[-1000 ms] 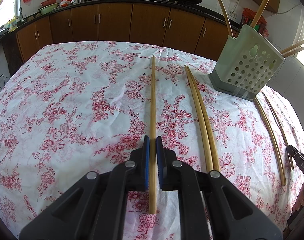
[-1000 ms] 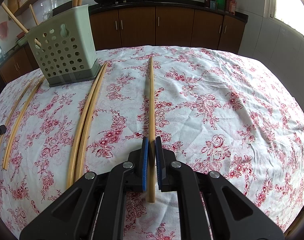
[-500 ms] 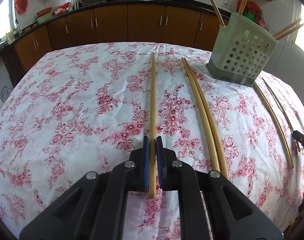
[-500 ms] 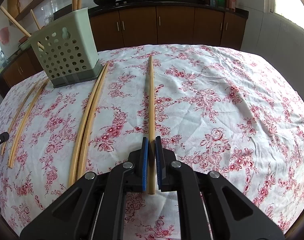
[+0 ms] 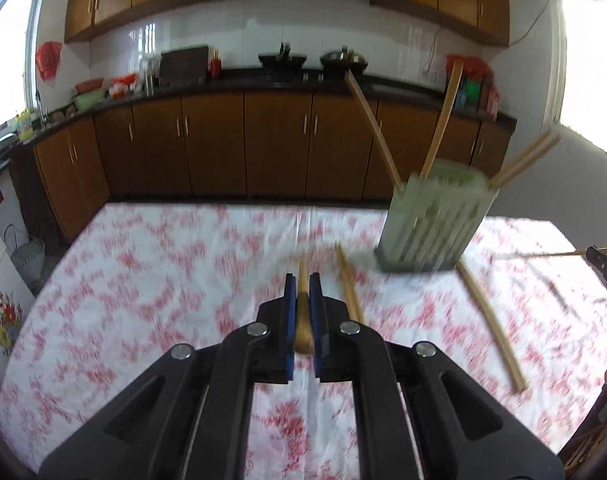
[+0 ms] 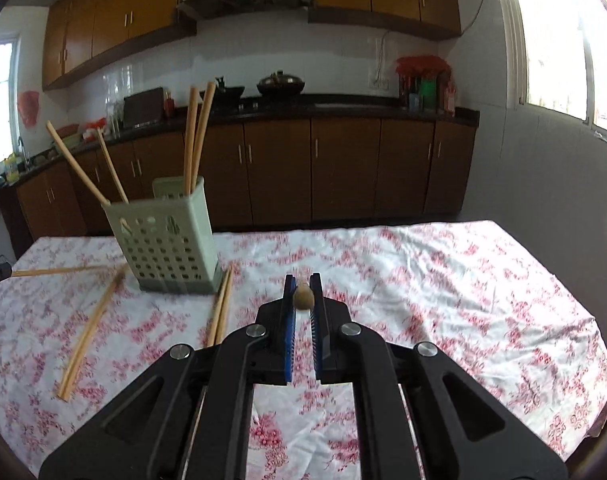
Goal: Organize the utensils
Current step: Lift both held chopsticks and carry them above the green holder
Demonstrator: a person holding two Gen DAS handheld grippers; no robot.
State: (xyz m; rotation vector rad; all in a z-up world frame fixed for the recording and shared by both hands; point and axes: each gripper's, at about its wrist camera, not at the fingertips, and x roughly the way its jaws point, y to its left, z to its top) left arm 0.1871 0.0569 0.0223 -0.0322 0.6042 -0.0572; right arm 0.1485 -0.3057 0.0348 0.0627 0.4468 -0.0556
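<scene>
Chopsticks are the things to sort here, and part of the work looks done: several already stand in the green perforated holder (image 6: 167, 236), leaning out over its rim. Each gripper is clenched on one more. The left gripper (image 5: 302, 294) holds a chopstick (image 5: 302, 312) between its blue pads, and the right gripper (image 6: 303, 294) holds another chopstick (image 6: 303, 297), seen end-on, so only its round tip shows.

Still left on the bench (image 6: 443, 280) with the flowered cloth are a pair (image 6: 220, 308) touching the holder's base, one loose stick (image 6: 91, 328) further to the left, and one more (image 6: 51, 271) near the far left edge.

I judge the task about half finished. The sticks already leaning in the holder (they cross its opening) may stand in the way when new ones go in. The left view is blurred, so fine detail there is uncertain.
</scene>
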